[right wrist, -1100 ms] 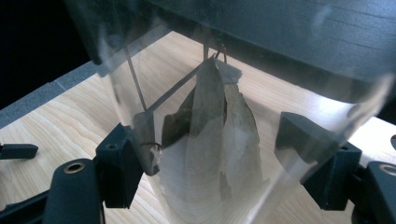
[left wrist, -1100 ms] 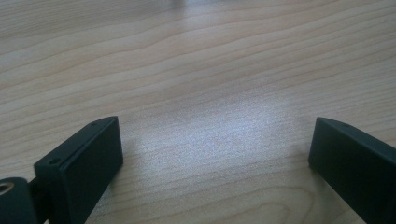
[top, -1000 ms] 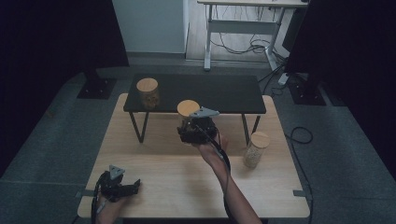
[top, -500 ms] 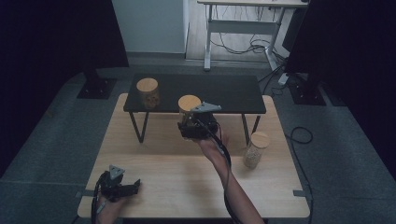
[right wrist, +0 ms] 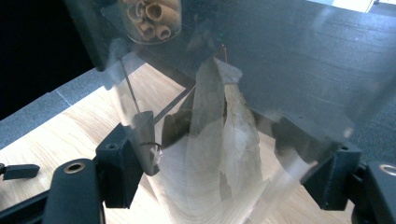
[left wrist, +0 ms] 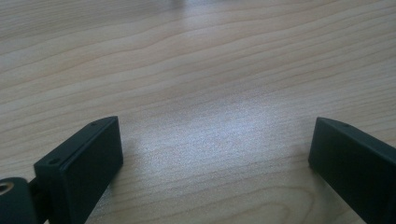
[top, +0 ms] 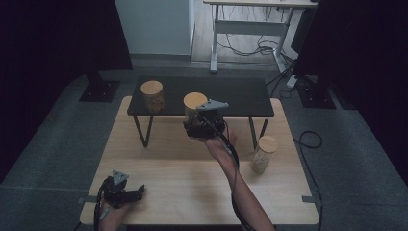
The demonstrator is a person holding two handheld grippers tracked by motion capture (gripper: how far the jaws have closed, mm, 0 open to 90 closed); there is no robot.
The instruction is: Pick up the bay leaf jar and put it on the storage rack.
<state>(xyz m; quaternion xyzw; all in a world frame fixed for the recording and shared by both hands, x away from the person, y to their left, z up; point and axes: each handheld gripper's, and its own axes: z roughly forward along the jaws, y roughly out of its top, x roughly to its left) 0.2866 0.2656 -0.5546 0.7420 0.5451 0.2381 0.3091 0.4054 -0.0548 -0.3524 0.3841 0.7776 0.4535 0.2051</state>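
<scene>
My right gripper point(top: 193, 126) is shut on a clear jar point(top: 194, 111) with a round wooden lid, held in the air at the front edge of the black shelf point(top: 240, 96). In the right gripper view the jar point(right wrist: 219, 140) sits between both jaws of the right gripper point(right wrist: 224, 172), and dried leaves show through its wall. My left gripper point(top: 137, 192) rests low on the wooden table point(top: 192, 192) at the near left. It stands open, and in the left gripper view there is only bare wood between the jaws of the left gripper point(left wrist: 215, 163).
A second lidded jar point(top: 152, 94) stands on the shelf's left part; its tube-shaped contents point(right wrist: 149, 21) show in the right gripper view. A third jar point(top: 262, 154) with pale filling stands on the table by the shelf's right leg. Dark floor surrounds the table.
My right gripper has carried the jar slightly up and toward the shelf. The left gripper has stayed where it was.
</scene>
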